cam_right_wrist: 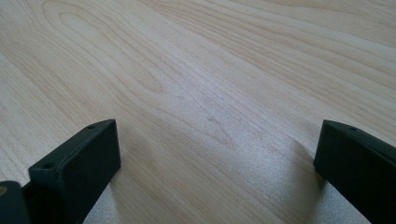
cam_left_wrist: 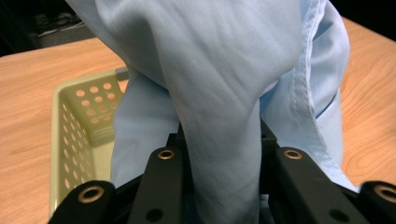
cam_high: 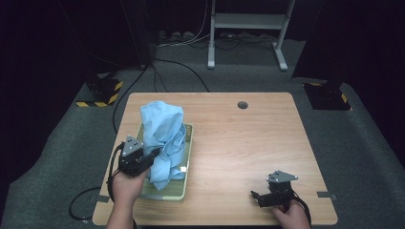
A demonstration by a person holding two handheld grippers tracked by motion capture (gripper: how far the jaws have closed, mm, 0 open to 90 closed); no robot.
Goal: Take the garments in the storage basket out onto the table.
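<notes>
Light-blue shirt [cam_left_wrist: 224, 93] is clamped between the jaws of the left gripper [cam_left_wrist: 223, 154], bunched up high over the pale green perforated basket [cam_high: 184, 188] at the wooden table's [cam_high: 248, 143] left. Off to the right, the right gripper [cam_right_wrist: 217, 154] rests low over bare wood, its jaws spread wide apart.

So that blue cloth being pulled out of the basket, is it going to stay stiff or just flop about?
Probably floppy: the blue cloth hangs in soft folds from the left tool, bunched where it is pinched. It looks light, since part of it stands tall without sagging flat. Its trailing end still sits in the basket, so it may drag or snag there.
</notes>
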